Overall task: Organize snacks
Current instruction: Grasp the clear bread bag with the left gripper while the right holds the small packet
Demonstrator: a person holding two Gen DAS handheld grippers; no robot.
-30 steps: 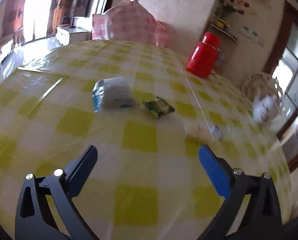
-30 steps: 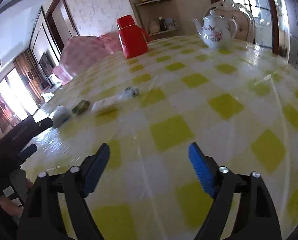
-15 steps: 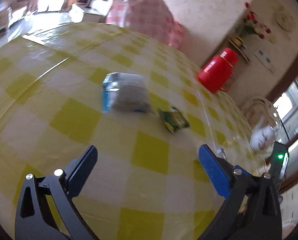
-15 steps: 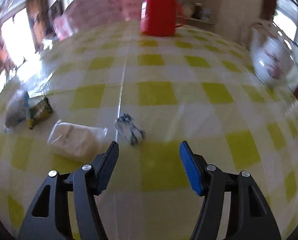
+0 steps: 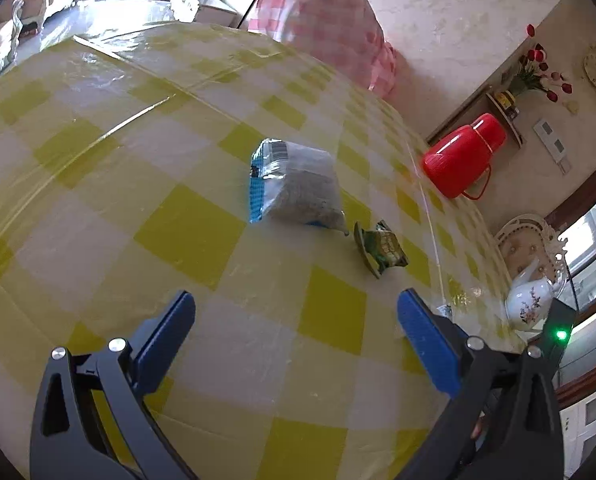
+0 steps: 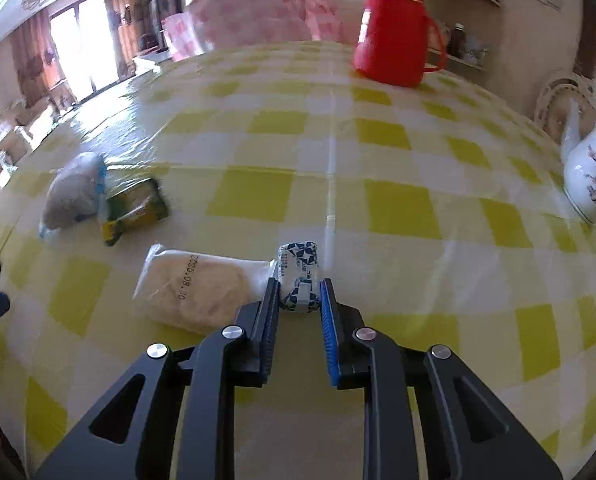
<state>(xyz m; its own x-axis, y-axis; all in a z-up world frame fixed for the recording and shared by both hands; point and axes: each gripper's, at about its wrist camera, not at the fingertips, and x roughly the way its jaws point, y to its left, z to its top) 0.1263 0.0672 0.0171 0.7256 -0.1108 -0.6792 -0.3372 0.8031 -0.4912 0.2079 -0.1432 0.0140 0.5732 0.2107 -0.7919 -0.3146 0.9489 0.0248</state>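
The right gripper (image 6: 299,300) has just been closing and its pads now clamp the near end of the small blue-and-white wrapped snack (image 6: 299,276), which lies on the counter (image 6: 397,208) well in from the near edge, touching the pale bagged snack (image 6: 194,286) beside it. Held only by that end, it may pivot or slip out on lifting, or drag its neighbour along. The left gripper (image 5: 296,318) hangs wide apart and empty, short of the grey bag (image 5: 294,188) and green packet (image 5: 379,248).
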